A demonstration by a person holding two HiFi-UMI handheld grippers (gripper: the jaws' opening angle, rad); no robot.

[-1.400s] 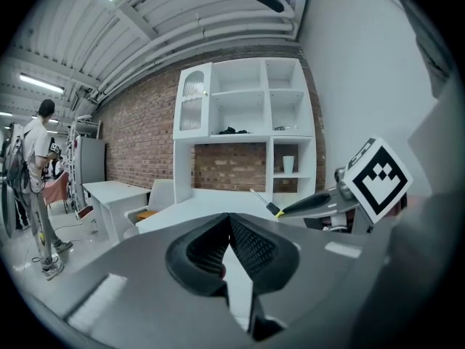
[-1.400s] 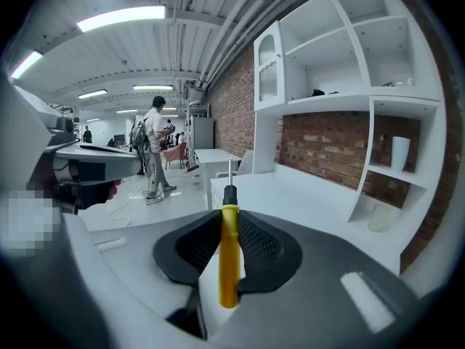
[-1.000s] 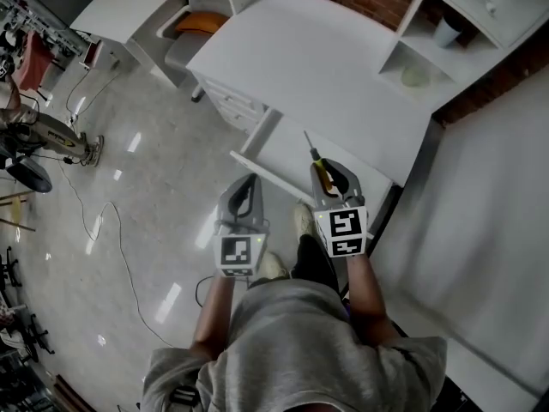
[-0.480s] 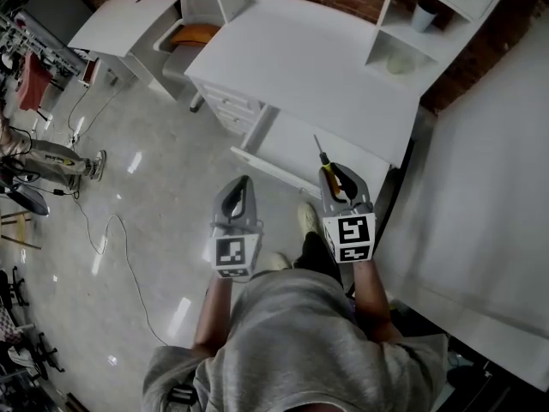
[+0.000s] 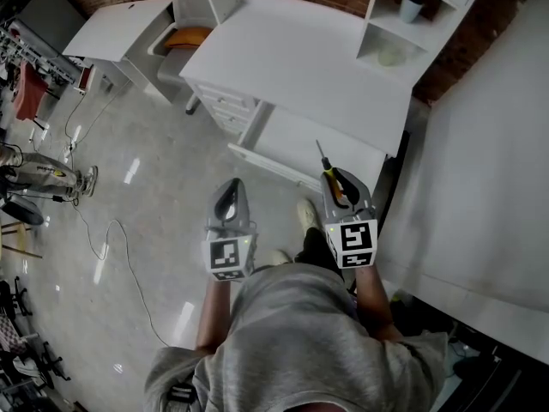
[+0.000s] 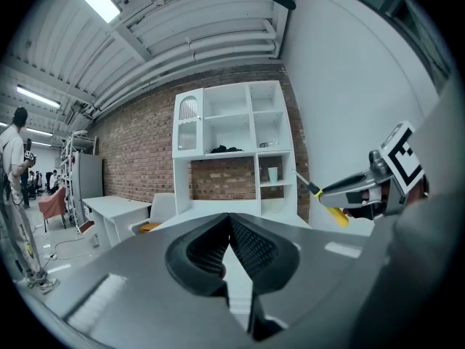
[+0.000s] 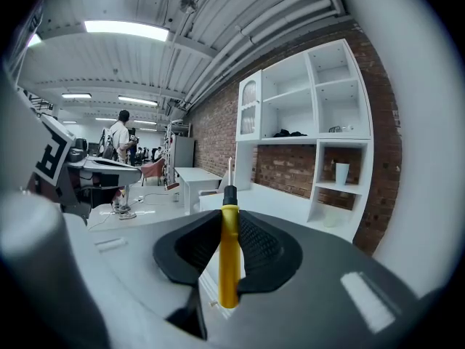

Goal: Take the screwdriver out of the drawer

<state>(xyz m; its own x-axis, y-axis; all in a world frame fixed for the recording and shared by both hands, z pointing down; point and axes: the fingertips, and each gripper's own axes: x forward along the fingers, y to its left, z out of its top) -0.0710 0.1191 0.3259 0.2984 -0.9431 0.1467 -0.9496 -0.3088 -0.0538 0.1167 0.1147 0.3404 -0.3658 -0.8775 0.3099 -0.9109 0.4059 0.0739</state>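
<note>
My right gripper (image 5: 337, 179) is shut on the yellow-handled screwdriver (image 5: 327, 172), whose thin metal shaft points out past the jaws toward the desk. In the right gripper view the handle (image 7: 229, 253) stands upright between the ribbed pads, black collar and shaft above. The white drawer (image 5: 296, 144) stands pulled out under the desk top, just beyond the screwdriver's tip. My left gripper (image 5: 230, 192) hangs over the floor to the left, shut with nothing in it; in the left gripper view its pads (image 6: 247, 242) meet at the tip. That view also shows the right gripper (image 6: 356, 191) at the right.
A white desk (image 5: 292, 54) carries a shelf unit (image 5: 412, 24) with a cup (image 5: 410, 7). A chair with an orange seat (image 5: 187, 34) stands at its left. A cable (image 5: 111, 239) runs across the glossy floor. A white panel (image 5: 480, 161) is close on the right.
Both grippers have drawn back from the desk and drawer toward the person, the right one still holding the screwdriver. The desk sits farther off in the head view.
</note>
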